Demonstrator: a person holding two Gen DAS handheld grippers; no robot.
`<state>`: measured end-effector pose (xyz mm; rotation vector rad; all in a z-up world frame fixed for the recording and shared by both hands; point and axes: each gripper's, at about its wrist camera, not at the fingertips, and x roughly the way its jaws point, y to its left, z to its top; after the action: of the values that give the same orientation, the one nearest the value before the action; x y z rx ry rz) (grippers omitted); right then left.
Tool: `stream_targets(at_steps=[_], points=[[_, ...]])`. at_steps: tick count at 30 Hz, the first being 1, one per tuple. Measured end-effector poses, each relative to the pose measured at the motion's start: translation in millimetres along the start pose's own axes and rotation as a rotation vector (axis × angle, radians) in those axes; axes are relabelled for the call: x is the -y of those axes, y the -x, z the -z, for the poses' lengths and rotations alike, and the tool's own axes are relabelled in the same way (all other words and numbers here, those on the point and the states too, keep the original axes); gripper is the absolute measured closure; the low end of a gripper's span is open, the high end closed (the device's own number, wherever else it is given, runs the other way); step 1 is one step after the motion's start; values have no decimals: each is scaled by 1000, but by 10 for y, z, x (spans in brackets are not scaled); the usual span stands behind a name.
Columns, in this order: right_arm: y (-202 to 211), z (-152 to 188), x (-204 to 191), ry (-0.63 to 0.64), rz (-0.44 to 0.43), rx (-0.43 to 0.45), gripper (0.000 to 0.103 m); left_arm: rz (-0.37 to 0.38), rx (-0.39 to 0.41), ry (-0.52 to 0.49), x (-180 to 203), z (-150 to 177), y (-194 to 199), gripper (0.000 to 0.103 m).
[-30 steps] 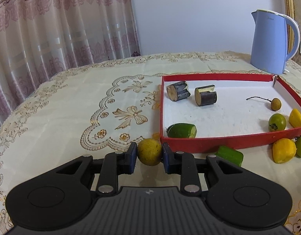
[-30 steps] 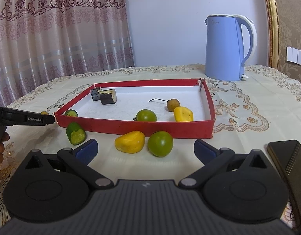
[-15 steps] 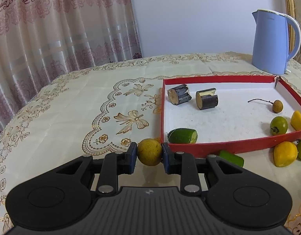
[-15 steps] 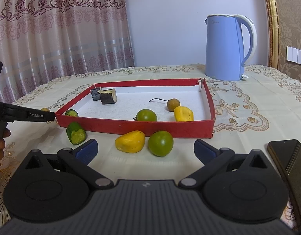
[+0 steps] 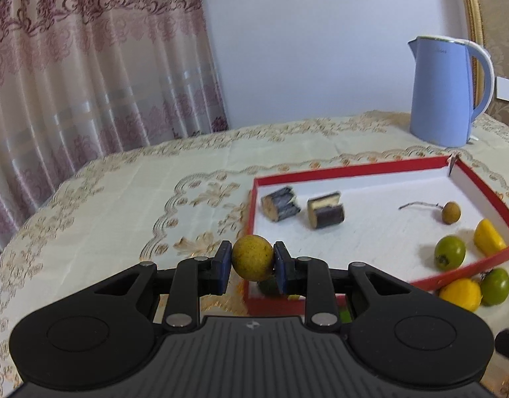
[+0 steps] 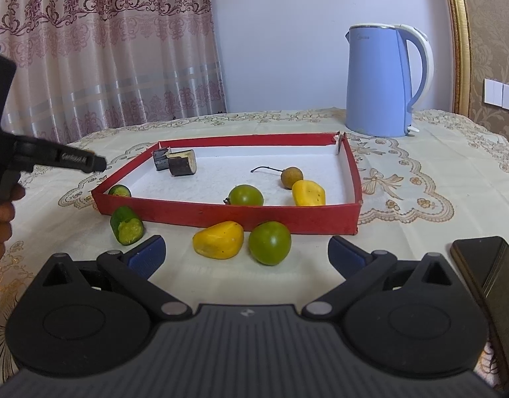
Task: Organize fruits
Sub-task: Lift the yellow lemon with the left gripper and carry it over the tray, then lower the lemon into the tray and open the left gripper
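The red tray (image 6: pixel 227 214), mid-frame, holds seven fruit pieces; left gripper (image 5: pixel 253 263) clasps a yellow fruit (image 5: pixel 252 262), right gripper (image 6: pixel 246 255) gapes wide.

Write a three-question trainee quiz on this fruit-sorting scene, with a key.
1. True or false: the left gripper is shut on the round yellow fruit.
2. What lies nearest the right gripper? A) blue kettle B) green round fruit C) dark log pieces
3. Fill in: the long-stemmed brown fruit lies inside the ___ tray.

Key: 1 true; 2 B, the green round fruit; 3 red.
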<state>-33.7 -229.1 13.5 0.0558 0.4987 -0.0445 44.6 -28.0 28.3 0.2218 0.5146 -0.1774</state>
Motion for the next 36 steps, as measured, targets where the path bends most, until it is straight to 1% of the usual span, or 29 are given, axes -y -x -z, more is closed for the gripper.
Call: stream_targets(at_steps=[5, 8, 14, 23, 36], points=[[9, -12, 25, -3, 5, 4, 0, 34, 34, -13, 80, -74, -4, 77], [3, -10, 35, -6, 4, 5, 0, 45, 37, -26, 125, -105, -29, 77], [2, -5, 53, -8, 2, 4, 0, 35, 30, -75, 304, -173, -143, 77], [4, -2, 119, -17, 13, 6, 0, 43, 12, -140, 615, -254, -345, 77], [2, 9, 168, -24, 19, 7, 0, 30, -24, -178, 832, -297, -572, 77]])
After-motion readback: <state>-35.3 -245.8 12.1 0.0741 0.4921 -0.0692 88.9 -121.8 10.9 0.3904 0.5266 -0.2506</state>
